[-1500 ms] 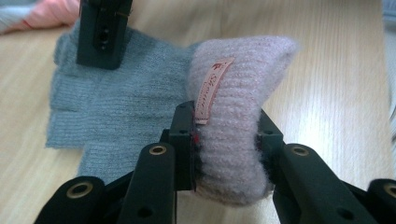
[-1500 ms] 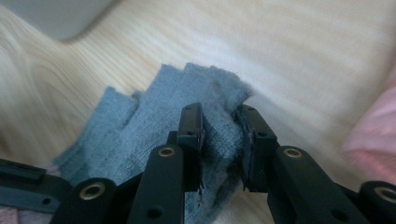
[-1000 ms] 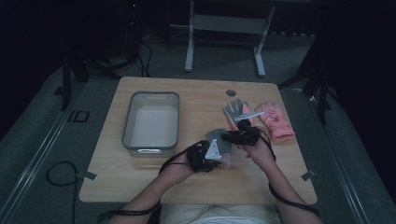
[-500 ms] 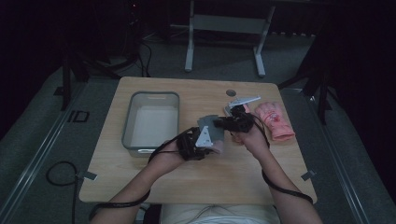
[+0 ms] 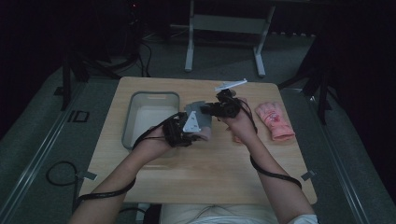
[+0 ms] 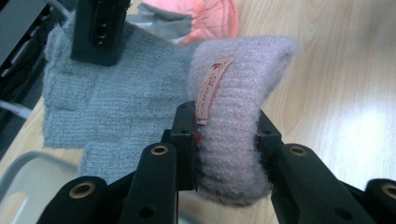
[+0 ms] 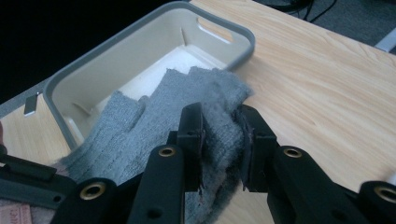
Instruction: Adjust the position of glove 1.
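Dim room, grey carpeted floor (image 5: 56,140), pale wooden table (image 5: 210,172), white metal frame (image 5: 224,23) behind.

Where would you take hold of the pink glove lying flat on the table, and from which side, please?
Probably by the cuff of the pink glove, the end nearer the person in the high view, coming down from above on the right gripper's side. The glove lies flat and apart from the grey glove, and its thick cuff should bunch between jaws better than the thin fingers.

The high view is dim, the room around the pale wooden bench (image 5: 196,177) sinking into near black. The gripper views are brighter: a soft white glare patch lies on the wood at right in the left gripper view. The black jaws nearest each lens look slightly soft.
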`<state>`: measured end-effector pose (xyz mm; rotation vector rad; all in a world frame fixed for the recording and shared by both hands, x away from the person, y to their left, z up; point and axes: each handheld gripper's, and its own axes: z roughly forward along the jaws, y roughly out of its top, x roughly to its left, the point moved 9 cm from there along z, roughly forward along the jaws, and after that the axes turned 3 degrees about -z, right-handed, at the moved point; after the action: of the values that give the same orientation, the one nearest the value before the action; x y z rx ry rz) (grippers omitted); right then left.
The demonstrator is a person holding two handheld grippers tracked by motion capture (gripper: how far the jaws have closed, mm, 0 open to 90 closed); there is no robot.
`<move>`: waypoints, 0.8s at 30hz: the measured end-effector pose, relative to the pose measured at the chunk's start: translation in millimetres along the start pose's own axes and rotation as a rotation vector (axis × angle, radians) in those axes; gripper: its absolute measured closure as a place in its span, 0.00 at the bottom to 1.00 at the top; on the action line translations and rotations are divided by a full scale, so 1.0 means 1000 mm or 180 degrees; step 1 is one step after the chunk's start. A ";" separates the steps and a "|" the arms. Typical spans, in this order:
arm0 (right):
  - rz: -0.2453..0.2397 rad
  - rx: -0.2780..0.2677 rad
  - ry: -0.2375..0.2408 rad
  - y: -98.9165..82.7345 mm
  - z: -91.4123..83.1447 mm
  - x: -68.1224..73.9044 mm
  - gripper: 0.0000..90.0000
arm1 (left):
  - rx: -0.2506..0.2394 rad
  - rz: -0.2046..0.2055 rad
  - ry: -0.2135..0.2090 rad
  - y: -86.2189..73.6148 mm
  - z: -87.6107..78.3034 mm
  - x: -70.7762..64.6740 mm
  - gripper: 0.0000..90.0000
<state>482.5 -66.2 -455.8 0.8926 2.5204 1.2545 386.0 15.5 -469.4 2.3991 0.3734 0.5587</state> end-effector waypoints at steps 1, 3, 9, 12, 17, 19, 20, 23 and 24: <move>-0.0017 -0.0004 0.0001 0.003 0.002 0.001 0.81 | 0.0032 -0.0007 -0.0005 -0.003 -0.003 0.003 0.77; -0.0044 0.0016 0.0020 0.009 0.009 0.005 0.81 | 0.0050 -0.0022 0.0016 -0.007 -0.007 0.009 0.77; -0.0060 0.0031 0.0111 0.027 0.028 0.016 0.81 | 0.0142 -0.0051 0.0061 -0.024 -0.020 0.024 0.77; -0.0100 0.0047 0.0117 0.035 0.038 0.022 0.81 | 0.0214 -0.0038 0.0069 -0.033 -0.024 0.032 0.77; -0.0110 0.0065 0.0157 0.045 0.054 0.031 0.81 | 0.0275 -0.0057 0.0092 -0.048 -0.034 0.043 0.77; -0.0119 0.0059 0.0178 0.050 0.062 0.034 0.81 | 0.0304 -0.0033 0.0104 -0.055 -0.035 0.047 0.77; -0.0111 0.0048 0.0217 0.052 0.066 0.036 0.81 | 0.0311 -0.0040 0.0114 -0.059 -0.037 0.049 0.77; -0.0056 0.0017 0.0305 0.057 0.078 0.040 0.81 | 0.0294 -0.0078 0.0111 -0.072 -0.040 0.056 0.77; -0.0046 0.0010 0.0312 0.058 0.082 0.041 0.81 | 0.0280 -0.0100 0.0092 -0.076 -0.040 0.058 0.77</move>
<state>508.2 38.9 -458.1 0.8317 2.5992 1.3210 407.6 117.0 -472.5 2.4671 0.4563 0.5744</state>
